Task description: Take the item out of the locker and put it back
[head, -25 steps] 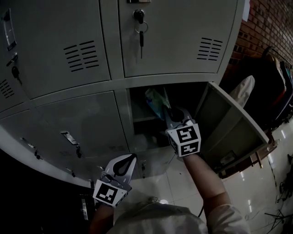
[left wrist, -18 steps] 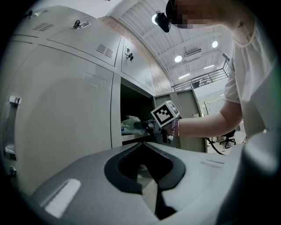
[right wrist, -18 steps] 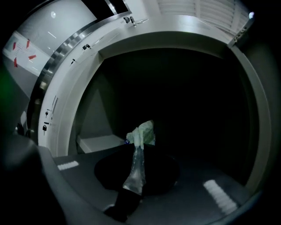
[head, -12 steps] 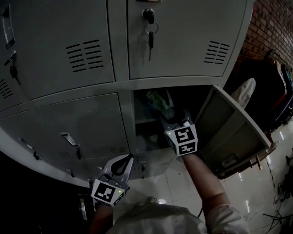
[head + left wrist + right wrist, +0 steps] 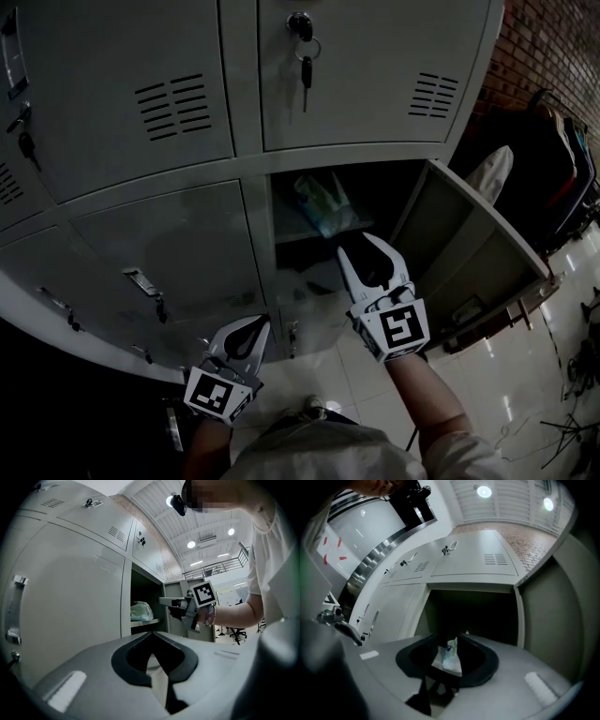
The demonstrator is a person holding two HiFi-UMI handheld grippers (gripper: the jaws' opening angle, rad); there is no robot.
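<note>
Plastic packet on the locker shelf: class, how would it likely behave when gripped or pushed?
The packet looks crumpled, so probably floppy, deforming in a grip. It seems thin film, so likely light and perhaps slippery. Slumped on the shelf with no round form, it would probably slide, not roll.

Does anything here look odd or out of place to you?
Nothing spilled or broken. One locker door hangs wide open, with a crumpled greenish bag on the shelf inside. A key dangles in the lock of the locker above.
</note>
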